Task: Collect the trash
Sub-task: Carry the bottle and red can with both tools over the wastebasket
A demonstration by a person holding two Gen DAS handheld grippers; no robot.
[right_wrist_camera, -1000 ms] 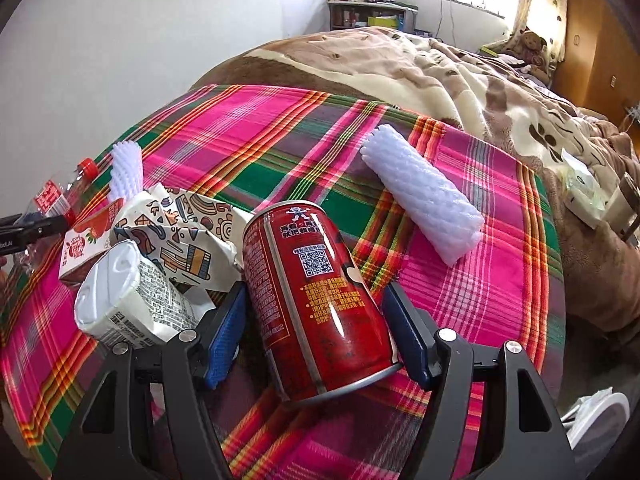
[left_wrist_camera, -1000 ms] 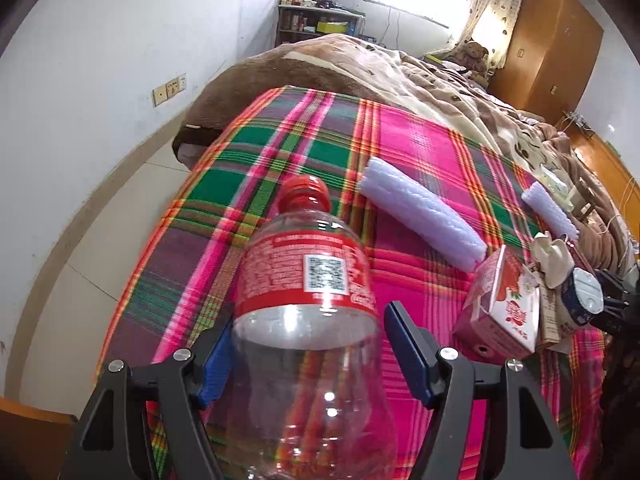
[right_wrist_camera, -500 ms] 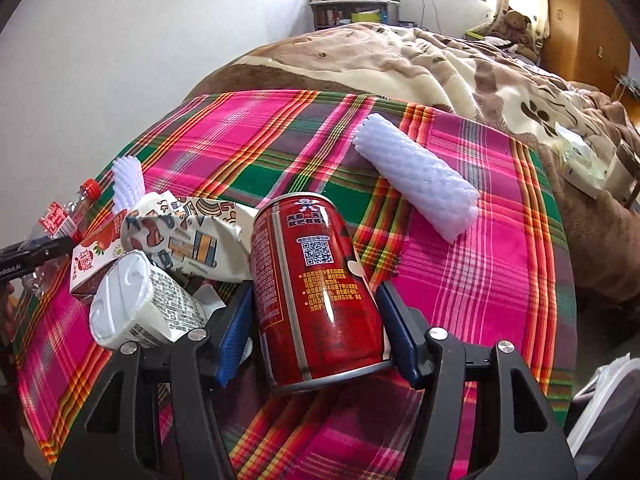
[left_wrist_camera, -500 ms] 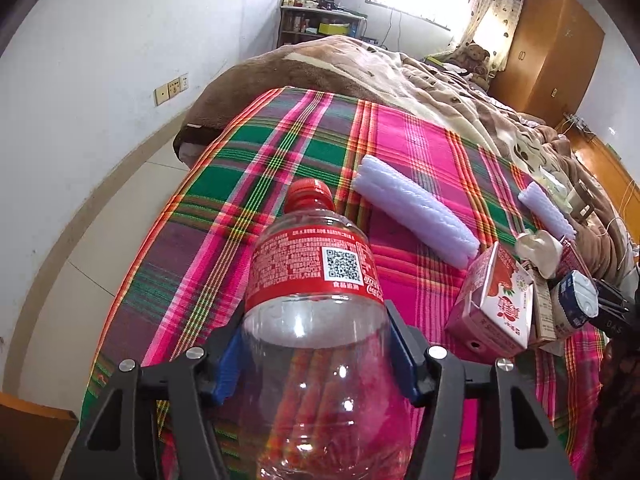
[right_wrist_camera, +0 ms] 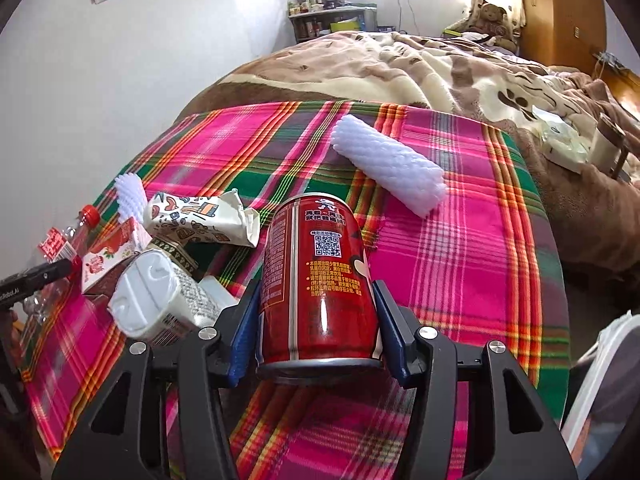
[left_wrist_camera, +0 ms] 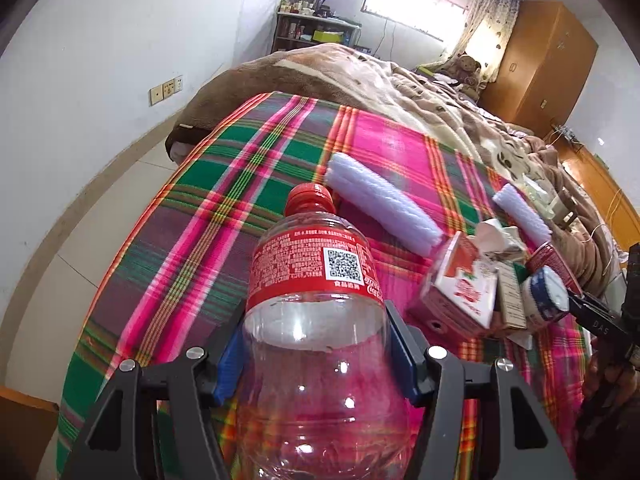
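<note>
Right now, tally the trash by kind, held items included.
Plastic bottle, in left claw: 1
Red can, in right claw: 1
Foam sleeves: 2
Cartons, strawberry, patterned, brown: 3
White tub: 1
Total: 8; the pile may hide more.

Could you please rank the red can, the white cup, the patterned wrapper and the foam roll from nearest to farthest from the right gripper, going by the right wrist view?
1. Red can: between the jaws of the right gripper.
2. White cup: just left.
3. Patterned wrapper: farther back, left.
4. Foam roll: farthest, ahead and slightly right.
</note>
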